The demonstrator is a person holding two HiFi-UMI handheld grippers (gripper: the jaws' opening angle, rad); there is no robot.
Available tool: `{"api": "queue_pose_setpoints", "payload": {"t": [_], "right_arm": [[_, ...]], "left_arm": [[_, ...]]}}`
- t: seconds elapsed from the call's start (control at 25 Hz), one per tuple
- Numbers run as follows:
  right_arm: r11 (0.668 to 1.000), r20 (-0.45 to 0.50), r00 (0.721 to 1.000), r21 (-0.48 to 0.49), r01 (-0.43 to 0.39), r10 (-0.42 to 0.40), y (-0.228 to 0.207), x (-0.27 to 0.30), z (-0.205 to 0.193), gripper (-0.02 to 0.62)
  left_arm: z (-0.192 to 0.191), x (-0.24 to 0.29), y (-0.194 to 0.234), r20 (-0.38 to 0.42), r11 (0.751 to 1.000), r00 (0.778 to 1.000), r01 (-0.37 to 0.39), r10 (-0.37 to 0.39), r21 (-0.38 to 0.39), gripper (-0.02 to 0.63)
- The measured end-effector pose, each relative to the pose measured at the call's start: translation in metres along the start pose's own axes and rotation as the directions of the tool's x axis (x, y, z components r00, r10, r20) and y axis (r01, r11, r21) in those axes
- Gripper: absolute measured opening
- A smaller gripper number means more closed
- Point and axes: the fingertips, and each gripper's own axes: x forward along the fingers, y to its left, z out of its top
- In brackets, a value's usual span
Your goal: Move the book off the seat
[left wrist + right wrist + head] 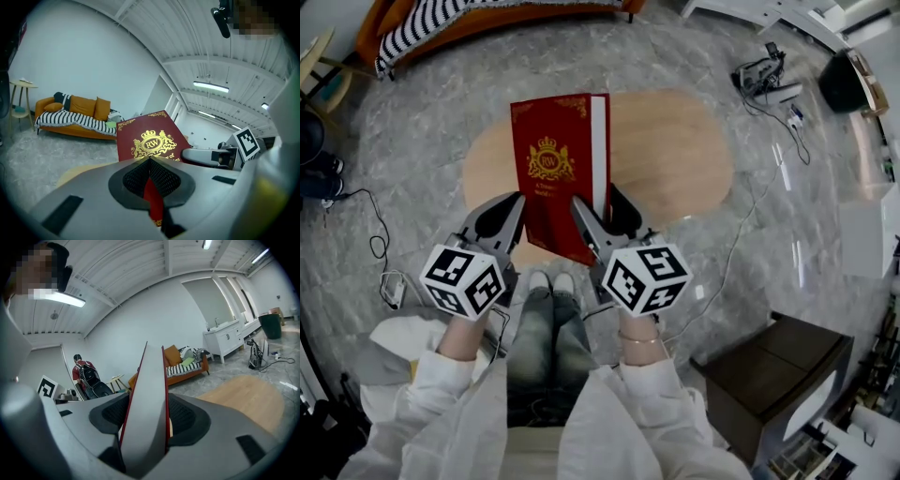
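A red book (555, 173) with a gold crest and white page edges hangs tilted above the oval wooden seat (675, 159), clear of its top. My left gripper (506, 223) is shut on the book's near left corner; in the left gripper view a thin red strip of the book (151, 140) sits pinched between the black pads (136, 178). My right gripper (598, 217) is shut on the near right side. In the right gripper view the book's (147, 394) grey page block fills the gap between the pads (185, 418).
An orange sofa (441, 23) with a striped blanket stands at the far left. A dark brown cabinet (778, 375) is at the near right. Cables and a power strip (769, 80) lie on the marble floor. A person with a backpack (86, 376) stands far off.
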Motion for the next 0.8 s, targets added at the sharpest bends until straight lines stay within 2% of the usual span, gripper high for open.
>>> {"api": "queue_pose_setpoints", "payload": {"t": [0.28, 0.8], "right_arm": [[0.999, -0.043, 0.999, 0.044, 0.024, -0.022, -0.017, 0.021, -0.033, 0.267], [0.995, -0.122, 0.992, 0.085, 0.045, -0.035, -0.036, 0.056, -0.122, 0.267]], "left_arm": [[-0.029, 0.016, 0.025, -0.041, 0.999, 0.999, -0.010, 0.008, -0.039, 0.005], [-0.119, 0.021, 0.058, -0.131, 0.994, 0.991, -0.004, -0.011, -0.111, 0.005]]}}
